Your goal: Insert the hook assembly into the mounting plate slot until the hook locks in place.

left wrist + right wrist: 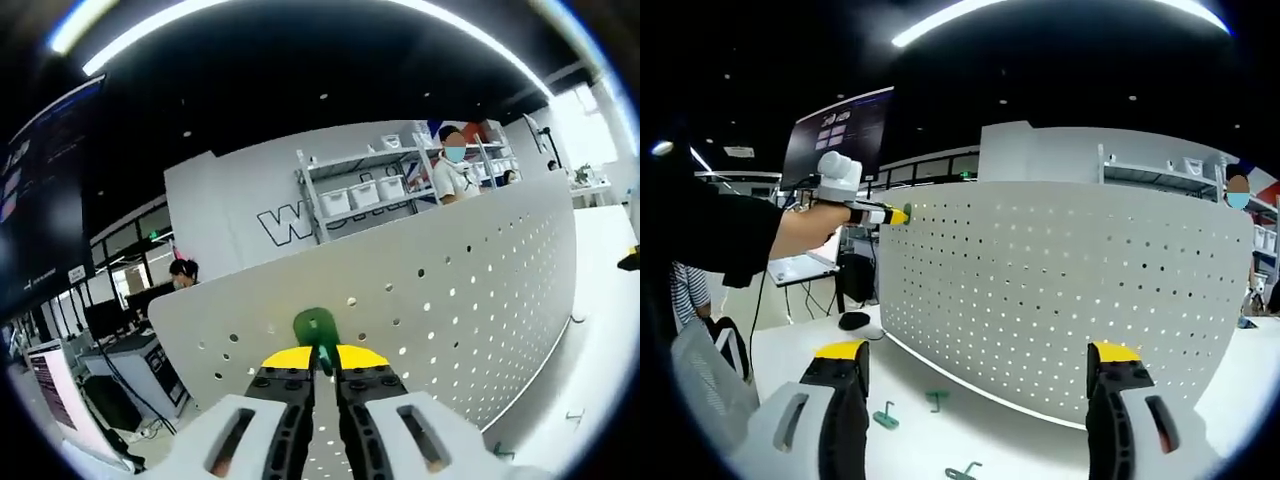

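Observation:
A white perforated mounting plate (470, 280) stands upright on the table. In the left gripper view my left gripper (322, 358) is shut on a green hook (317, 328), whose head rests against the plate near its top edge. The right gripper view shows the same plate (1060, 290) head on. There a person's arm holds the left gripper (880, 214) with the green hook (906, 211) at the plate's upper left corner. My right gripper (978, 360) is wide open and holds nothing, a little way back from the plate's lower part.
Three spare green hooks (885, 415) (937, 399) (962, 470) lie on the white table (780, 345) before the plate. A black mouse (853, 320) sits left of it. A monitor (838, 135), shelves (360, 190) and people stand behind.

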A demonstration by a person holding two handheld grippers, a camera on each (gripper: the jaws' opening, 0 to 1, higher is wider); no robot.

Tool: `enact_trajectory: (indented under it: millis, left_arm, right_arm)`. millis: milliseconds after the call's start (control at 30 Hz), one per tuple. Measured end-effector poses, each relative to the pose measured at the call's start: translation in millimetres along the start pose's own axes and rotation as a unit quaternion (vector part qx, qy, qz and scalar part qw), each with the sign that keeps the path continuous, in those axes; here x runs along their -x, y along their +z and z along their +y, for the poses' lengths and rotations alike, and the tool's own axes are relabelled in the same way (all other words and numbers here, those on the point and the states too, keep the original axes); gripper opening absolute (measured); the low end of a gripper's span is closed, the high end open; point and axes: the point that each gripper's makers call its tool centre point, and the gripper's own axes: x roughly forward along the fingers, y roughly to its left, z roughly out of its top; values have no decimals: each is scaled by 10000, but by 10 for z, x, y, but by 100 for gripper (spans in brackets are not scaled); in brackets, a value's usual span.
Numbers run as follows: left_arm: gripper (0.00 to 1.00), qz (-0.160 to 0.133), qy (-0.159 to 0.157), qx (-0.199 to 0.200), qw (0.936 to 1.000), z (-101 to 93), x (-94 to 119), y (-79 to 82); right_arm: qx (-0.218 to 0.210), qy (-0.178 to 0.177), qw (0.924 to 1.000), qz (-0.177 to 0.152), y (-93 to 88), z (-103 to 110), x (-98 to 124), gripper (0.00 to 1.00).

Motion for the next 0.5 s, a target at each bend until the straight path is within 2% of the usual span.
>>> enact_trajectory:
  millis: [100, 233, 500]
  left_arm:
    - [16, 2, 11, 110, 9999, 5, 18, -7]
    - [35, -186, 119, 254, 9994, 44, 78, 40]
    - [51, -388, 243, 439, 9980, 90, 268, 103]
  right_arm:
    - [6, -13, 10000, -17, 9, -7, -5, 88]
    - [21, -11, 10000, -36, 20, -8, -15, 88]
    - [10, -16, 10000, -7, 0, -28, -16, 86]
